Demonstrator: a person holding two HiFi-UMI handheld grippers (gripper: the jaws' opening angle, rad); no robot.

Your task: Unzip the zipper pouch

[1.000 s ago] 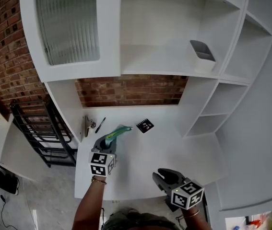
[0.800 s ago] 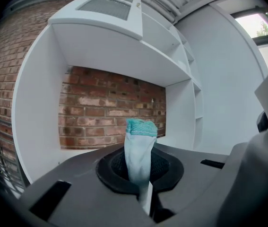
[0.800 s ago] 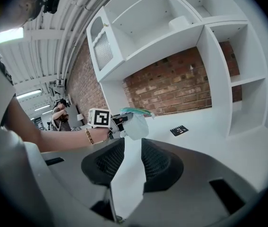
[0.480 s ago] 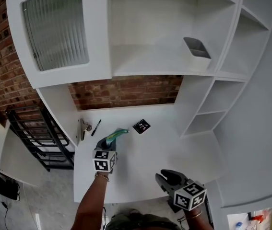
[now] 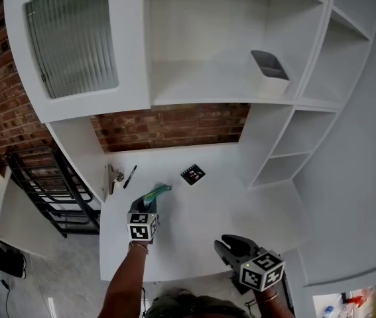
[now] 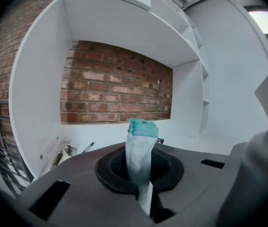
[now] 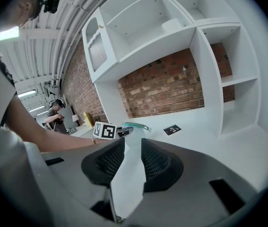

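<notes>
No legible words or numbers (only square markers on left cube (image 5: 141, 226), right cube (image 5: 262, 270), black card (image 5: 192, 174))

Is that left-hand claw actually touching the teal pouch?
Touching. The left gripper view shows the left gripper with its jaws clamped on the pouch.

Zipper pouch (image 6: 140, 148): slim, flattened item with a pale blue-white body and a teal-green far end. The near end is pinched between the closed jaws of the left gripper (image 5: 144, 207). The rest juts out beyond them, edge-on, over the white desk (image 5: 204, 211). Contact with the desk is unclear. Whether the zip is open or closed cannot be made out.
</notes>
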